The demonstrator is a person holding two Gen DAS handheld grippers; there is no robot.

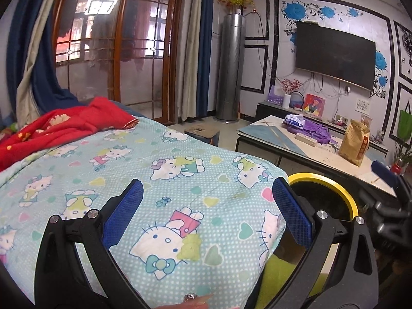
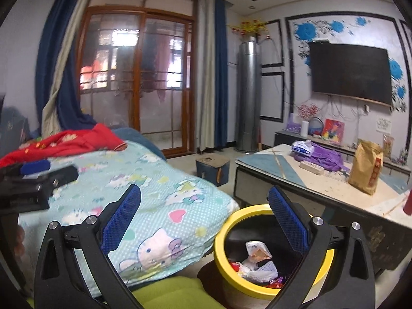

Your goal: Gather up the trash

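Observation:
A yellow-rimmed black bin [image 2: 273, 292] stands on the floor between the bed and the low table. It holds crumpled white wrappers [image 2: 255, 255] and red scraps. My right gripper [image 2: 204, 219] hangs open and empty above the bin's near-left side, its right finger over the opening. My left gripper [image 1: 208, 211] is open and empty over the cartoon-cat quilt [image 1: 180, 159], with the bin's rim [image 1: 332, 183] just right of its right finger. One of the right gripper's blue pads [image 1: 384, 173] shows at the right edge of the left wrist view.
The low table [image 2: 283, 177] on the right carries a purple bag [image 2: 322, 158], a white power strip [image 2: 311, 167], a plastic packet [image 2: 302, 146] and a brown paper bag [image 2: 367, 166]. A red blanket [image 1: 64, 126] lies on the bed. A small stool [image 2: 212, 167] stands on the floor beyond.

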